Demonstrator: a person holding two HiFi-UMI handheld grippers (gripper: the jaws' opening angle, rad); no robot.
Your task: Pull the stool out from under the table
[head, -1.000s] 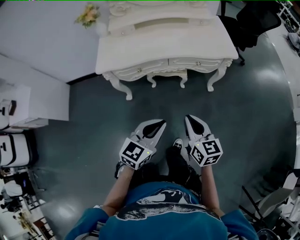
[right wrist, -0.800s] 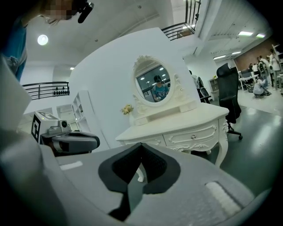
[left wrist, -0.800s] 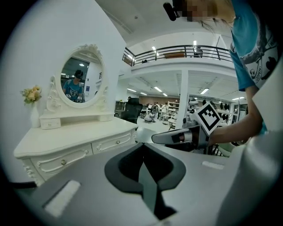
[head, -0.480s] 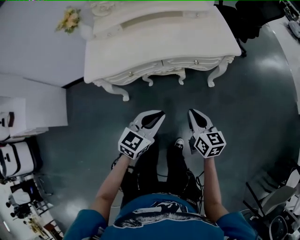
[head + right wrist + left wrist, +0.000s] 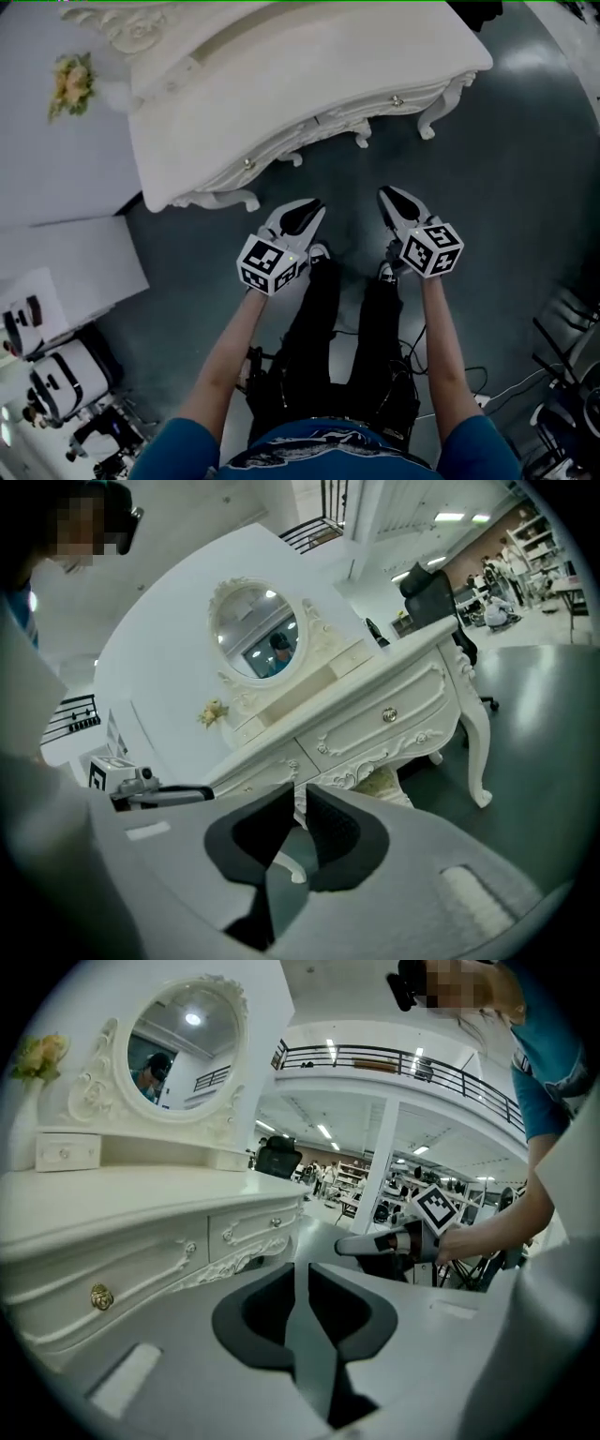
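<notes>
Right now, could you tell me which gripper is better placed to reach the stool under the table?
Right, probably. The right gripper points at the stool under the table; the left gripper faces along the drawer front, stool unseen. Both grippers' jaws are opening with nothing between them.

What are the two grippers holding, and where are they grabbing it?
Nothing. The left gripper and right gripper are both empty, their jaws opening in the air in front of the table.
</notes>
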